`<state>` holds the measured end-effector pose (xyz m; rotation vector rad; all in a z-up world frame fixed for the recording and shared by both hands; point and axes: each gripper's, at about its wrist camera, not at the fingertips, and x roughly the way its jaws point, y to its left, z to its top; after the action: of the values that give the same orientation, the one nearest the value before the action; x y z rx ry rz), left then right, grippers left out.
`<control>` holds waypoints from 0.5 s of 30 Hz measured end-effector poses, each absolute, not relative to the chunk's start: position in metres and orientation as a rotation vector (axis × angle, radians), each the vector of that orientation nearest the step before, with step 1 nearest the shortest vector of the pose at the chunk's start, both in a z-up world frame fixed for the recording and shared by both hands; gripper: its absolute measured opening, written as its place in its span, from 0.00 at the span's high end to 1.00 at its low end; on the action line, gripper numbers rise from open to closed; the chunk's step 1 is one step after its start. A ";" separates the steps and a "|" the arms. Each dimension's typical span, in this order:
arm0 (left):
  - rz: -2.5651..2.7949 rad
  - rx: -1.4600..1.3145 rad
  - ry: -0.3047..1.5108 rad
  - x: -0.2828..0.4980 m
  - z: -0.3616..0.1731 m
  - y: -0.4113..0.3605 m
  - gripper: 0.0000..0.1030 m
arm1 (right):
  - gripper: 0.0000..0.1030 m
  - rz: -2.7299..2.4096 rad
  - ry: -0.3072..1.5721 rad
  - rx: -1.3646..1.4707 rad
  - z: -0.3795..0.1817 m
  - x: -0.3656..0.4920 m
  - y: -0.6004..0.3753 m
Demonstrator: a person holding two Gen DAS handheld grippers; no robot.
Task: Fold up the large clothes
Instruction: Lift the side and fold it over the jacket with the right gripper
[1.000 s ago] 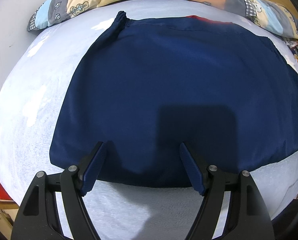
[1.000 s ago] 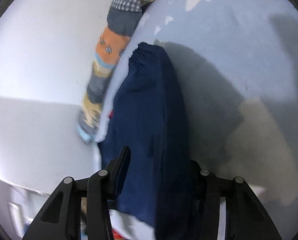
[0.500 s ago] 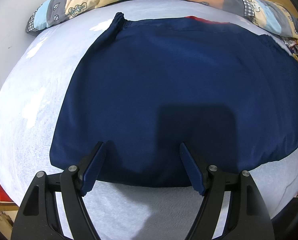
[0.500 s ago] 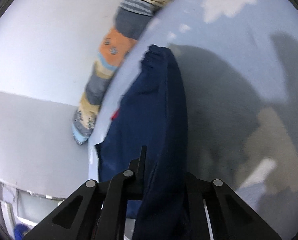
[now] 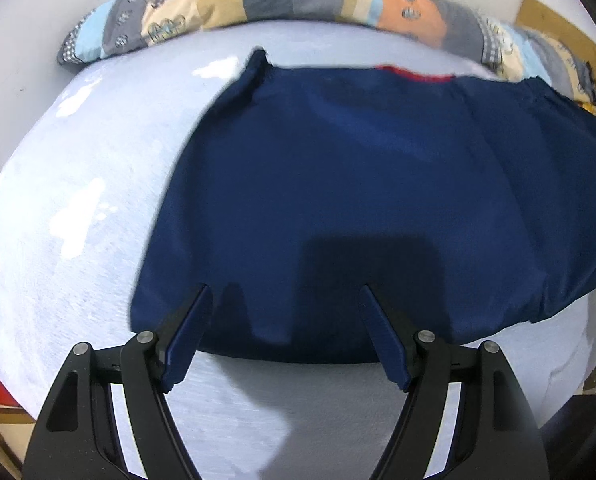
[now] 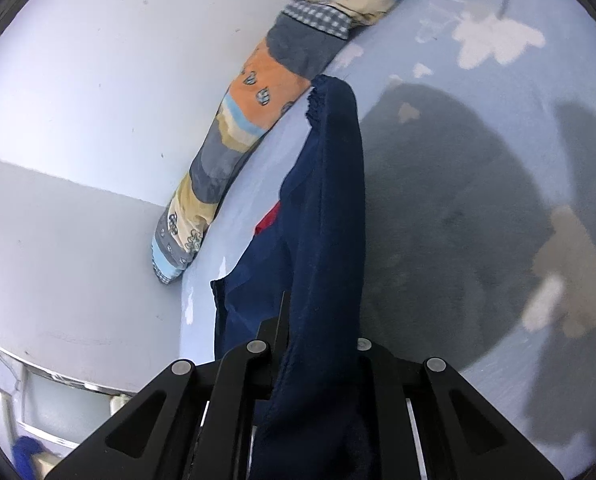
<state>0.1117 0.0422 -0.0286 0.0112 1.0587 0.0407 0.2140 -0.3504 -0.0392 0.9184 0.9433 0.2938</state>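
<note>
Fabric of navy garment (image 6: pixel 329 240) clenched in right tool (image 6: pixel 317 344), jaws lately closing on it, sleeve drawn up off the bed (image 6: pixel 477 128) toward a gathered cuff. Left tool (image 5: pixel 284 308) released, jaws spread wide above the garment's (image 5: pixel 357 184) near hem, nothing between them. Garment spread flat across mid-bed (image 5: pixel 78 200), hem toward the near edge, red-trimmed collar toward the far edge. Patchwork bolster (image 5: pixel 298 0) along the far edge against the wall (image 6: pixel 78 100).
</note>
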 end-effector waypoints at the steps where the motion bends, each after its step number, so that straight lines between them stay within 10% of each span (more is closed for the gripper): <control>1: 0.043 0.008 1.042 0.109 -0.025 0.046 0.27 | 0.88 0.292 0.947 0.898 -0.031 0.215 -0.343; 15: 0.157 -0.179 0.940 0.073 -0.003 0.156 0.27 | 0.88 0.308 0.999 0.667 0.039 0.239 -0.181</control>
<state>0.0725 0.1558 -0.0029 -0.1794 0.9403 0.1572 0.2388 -0.1805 0.0393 0.6666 0.9994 0.3079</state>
